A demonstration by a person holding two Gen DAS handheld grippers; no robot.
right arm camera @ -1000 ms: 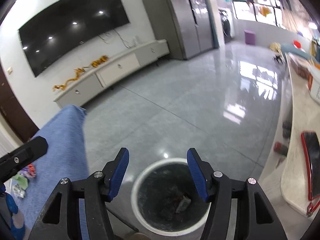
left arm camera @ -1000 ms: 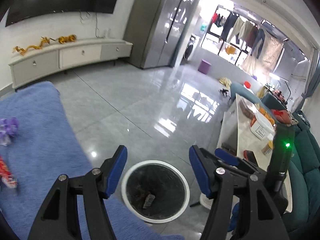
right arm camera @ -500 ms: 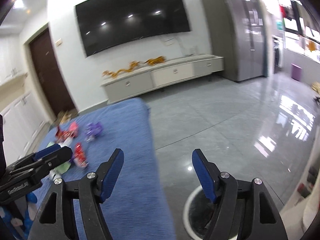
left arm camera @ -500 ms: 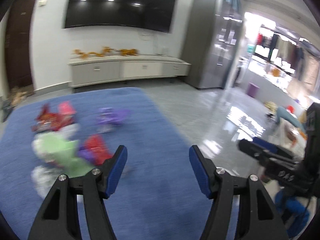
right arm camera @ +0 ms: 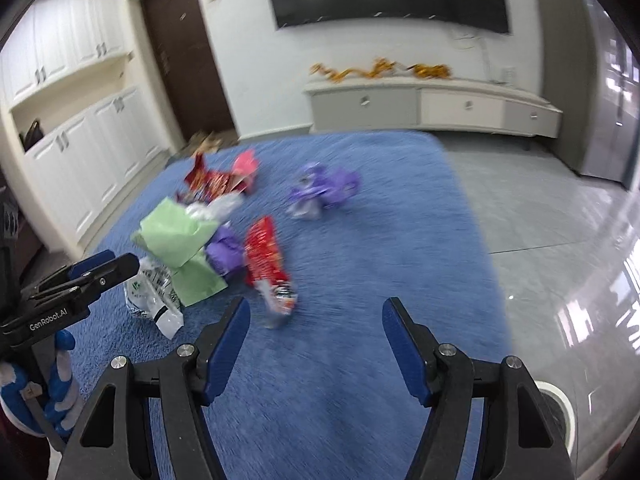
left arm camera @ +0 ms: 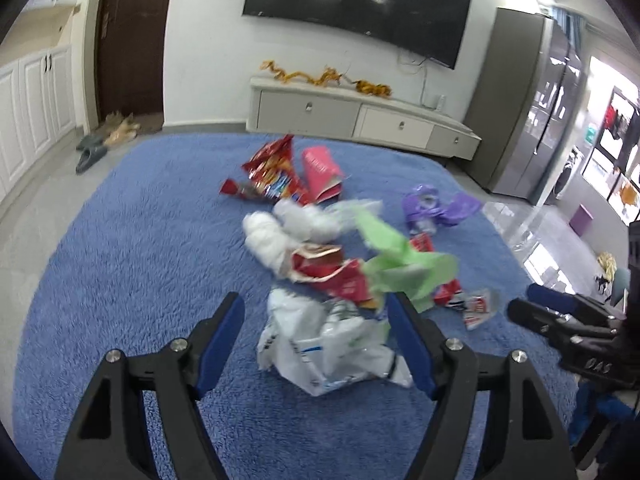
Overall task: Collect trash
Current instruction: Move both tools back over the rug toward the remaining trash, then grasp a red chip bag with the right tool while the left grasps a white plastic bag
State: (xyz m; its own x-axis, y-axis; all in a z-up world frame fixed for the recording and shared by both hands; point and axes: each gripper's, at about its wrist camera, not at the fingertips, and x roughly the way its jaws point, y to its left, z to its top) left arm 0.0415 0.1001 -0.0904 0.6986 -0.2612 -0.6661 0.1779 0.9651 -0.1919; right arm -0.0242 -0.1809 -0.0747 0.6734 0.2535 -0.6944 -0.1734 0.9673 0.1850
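A pile of trash lies on a blue rug (left arm camera: 132, 264). My left gripper (left arm camera: 316, 336) is open and empty, hovering over a white plastic bag (left arm camera: 328, 348), with a green wrapper (left arm camera: 400, 264), red snack wrappers (left arm camera: 272, 176) and a purple wrapper (left arm camera: 432, 208) beyond. My right gripper (right arm camera: 316, 340) is open and empty above bare rug (right arm camera: 360, 240). A red wrapper (right arm camera: 266, 260) lies just ahead of it, with green paper (right arm camera: 176, 236) and a purple wrapper (right arm camera: 324, 188) further off. The white rim of the trash bin (right arm camera: 564, 404) shows at the lower right.
A low white TV cabinet (left arm camera: 360, 116) stands past the rug under a wall TV. Slippers (left arm camera: 90, 152) lie by a brown door. White cupboards (right arm camera: 76, 168) line the left wall. Glossy grey floor (right arm camera: 552, 208) lies right of the rug. My right gripper also shows in the left view (left arm camera: 560, 324).
Both grippers have swung left, away from the trash bin and toward the trash pile on the rug. Both stayed open and empty.
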